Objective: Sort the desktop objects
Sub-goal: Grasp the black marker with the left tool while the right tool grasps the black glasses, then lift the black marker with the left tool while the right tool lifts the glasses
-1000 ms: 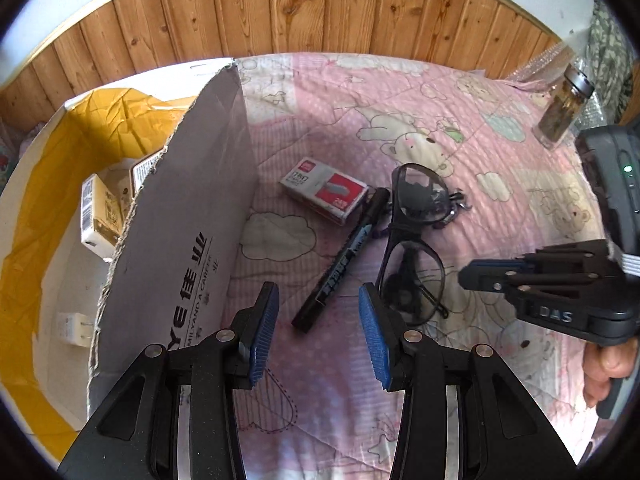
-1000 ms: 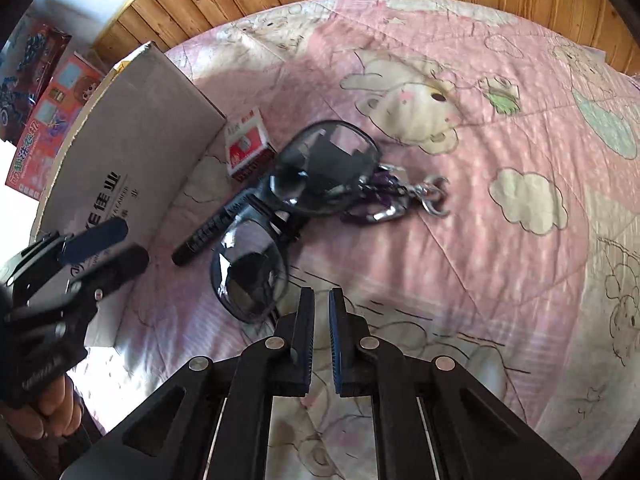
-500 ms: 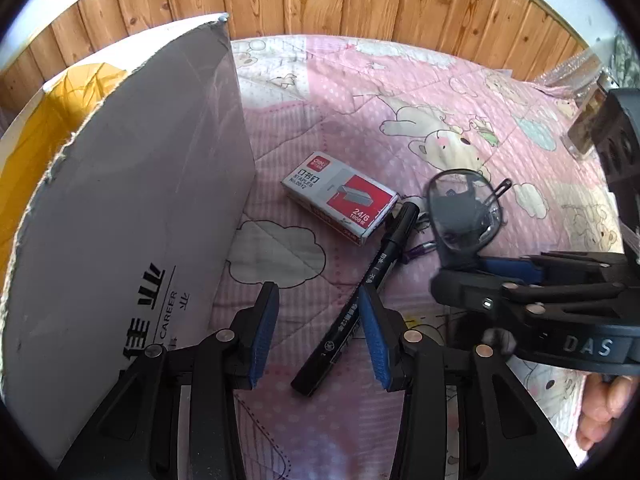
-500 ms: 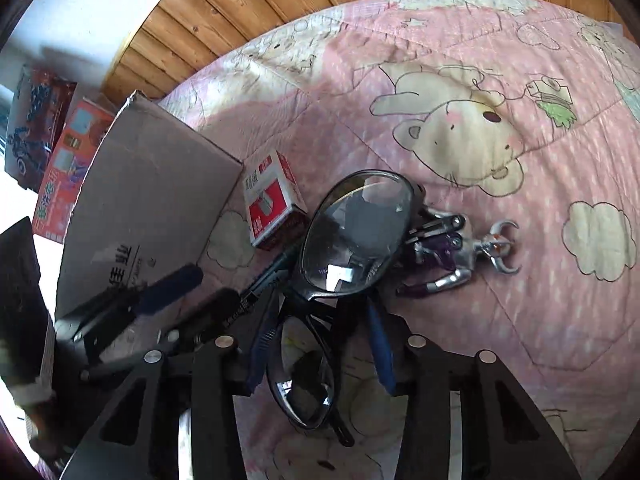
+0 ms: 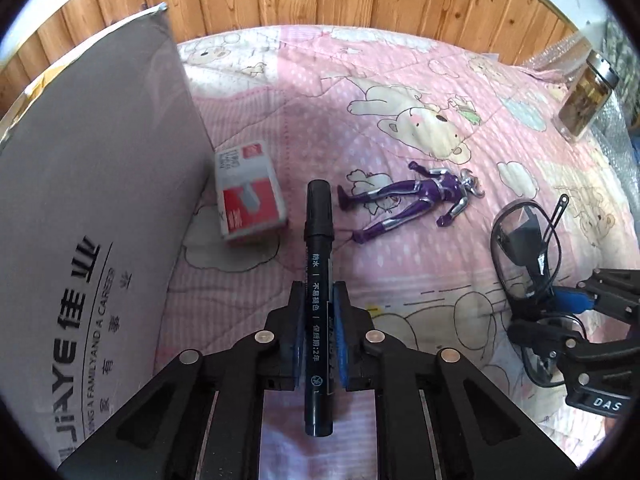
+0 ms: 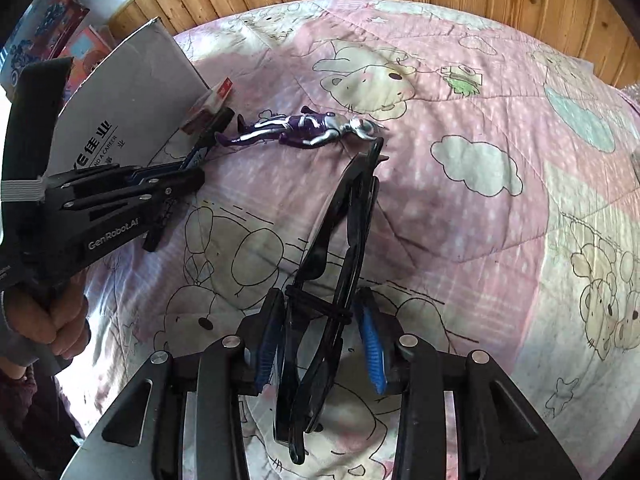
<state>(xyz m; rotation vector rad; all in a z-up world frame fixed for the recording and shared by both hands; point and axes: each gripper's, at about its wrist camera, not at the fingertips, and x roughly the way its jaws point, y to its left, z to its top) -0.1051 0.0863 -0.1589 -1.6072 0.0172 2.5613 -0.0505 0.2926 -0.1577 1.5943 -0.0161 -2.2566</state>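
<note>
We are at the pick-up step, both hands loaded at once. Our left gripper (image 5: 319, 322) has its jaws clamped on the black marker (image 5: 318, 280), whose capped end juts forward beyond the jaws. Our right gripper (image 6: 320, 334) has its jaws closing around the folded black glasses (image 6: 340, 240); the frame stands on edge between them, and whether the pads already press it we cannot tell. Next we judge both should go to the grey cardboard box (image 5: 92, 184) left of the left jaws. The marker is hard, smooth and cylindrical; the glasses are thin, glossy plastic. The quilted bed cover (image 6: 460, 208) is soft. A staple box (image 5: 248, 196) and a purple figure (image 5: 412, 196) lie ahead.
</note>
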